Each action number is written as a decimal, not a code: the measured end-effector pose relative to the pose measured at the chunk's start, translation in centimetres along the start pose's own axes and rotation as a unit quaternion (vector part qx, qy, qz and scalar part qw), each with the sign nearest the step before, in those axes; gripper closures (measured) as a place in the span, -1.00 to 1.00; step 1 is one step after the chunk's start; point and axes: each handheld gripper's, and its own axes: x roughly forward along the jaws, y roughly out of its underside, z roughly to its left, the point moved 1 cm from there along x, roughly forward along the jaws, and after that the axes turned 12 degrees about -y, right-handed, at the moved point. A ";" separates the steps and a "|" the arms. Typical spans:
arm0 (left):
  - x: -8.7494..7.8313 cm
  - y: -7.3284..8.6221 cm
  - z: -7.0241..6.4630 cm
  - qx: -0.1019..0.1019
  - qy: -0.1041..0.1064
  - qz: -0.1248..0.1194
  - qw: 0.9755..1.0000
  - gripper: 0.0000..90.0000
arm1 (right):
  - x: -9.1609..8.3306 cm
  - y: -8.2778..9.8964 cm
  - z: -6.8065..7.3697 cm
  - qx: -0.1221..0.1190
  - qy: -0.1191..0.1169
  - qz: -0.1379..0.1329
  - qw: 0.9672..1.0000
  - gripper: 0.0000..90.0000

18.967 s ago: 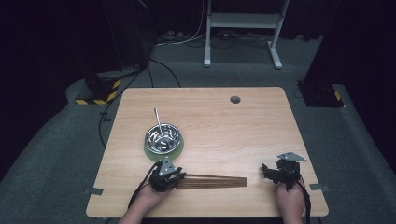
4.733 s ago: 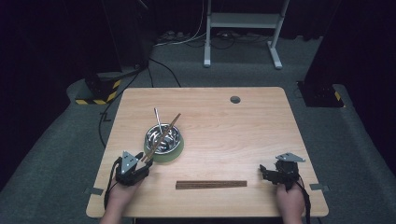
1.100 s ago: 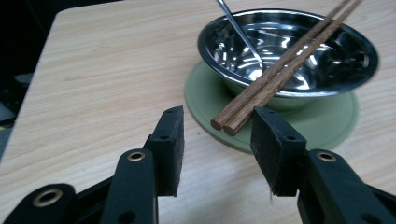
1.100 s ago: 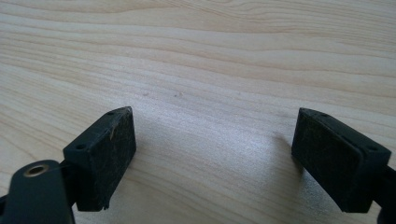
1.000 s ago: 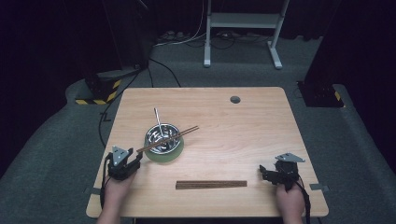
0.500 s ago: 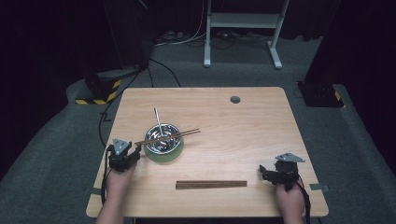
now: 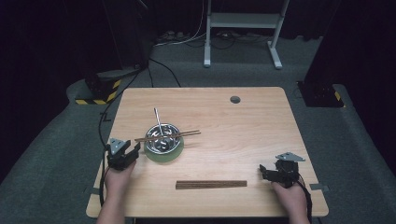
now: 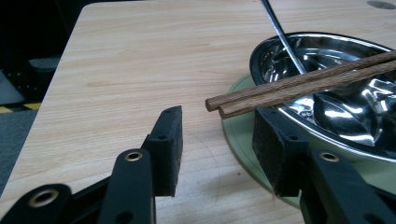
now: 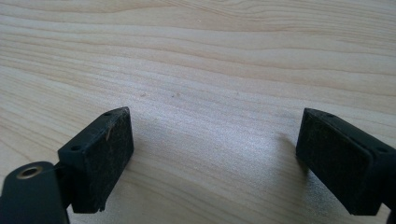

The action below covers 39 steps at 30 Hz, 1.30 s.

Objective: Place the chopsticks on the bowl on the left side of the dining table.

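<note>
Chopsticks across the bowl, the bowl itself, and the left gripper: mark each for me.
Chopsticks (image 7: 168, 136), high view, mid-length over the bowl.
Bowl (image 8: 373, 151), left gripper view, its near rim.
Left gripper (image 8: 217, 151), left gripper view, between its open jaws.

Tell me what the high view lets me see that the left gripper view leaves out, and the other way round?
The high view takes in the whole table, a second pair of chopsticks lying flat near the front edge, and the right hand-held gripper. The left gripper view gives a close look at the left hand-held gripper, jaws apart, just short of the chopstick ends. Both show the steel bowl on its green plate, chopsticks across the rim.
</note>
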 end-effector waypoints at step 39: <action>0.7 -0.1 0.0 -0.001 0.048 0.019 0.999 0.08 | 13.6 -14.7 16.7 -0.119 -0.143 -0.045 0.981 -0.16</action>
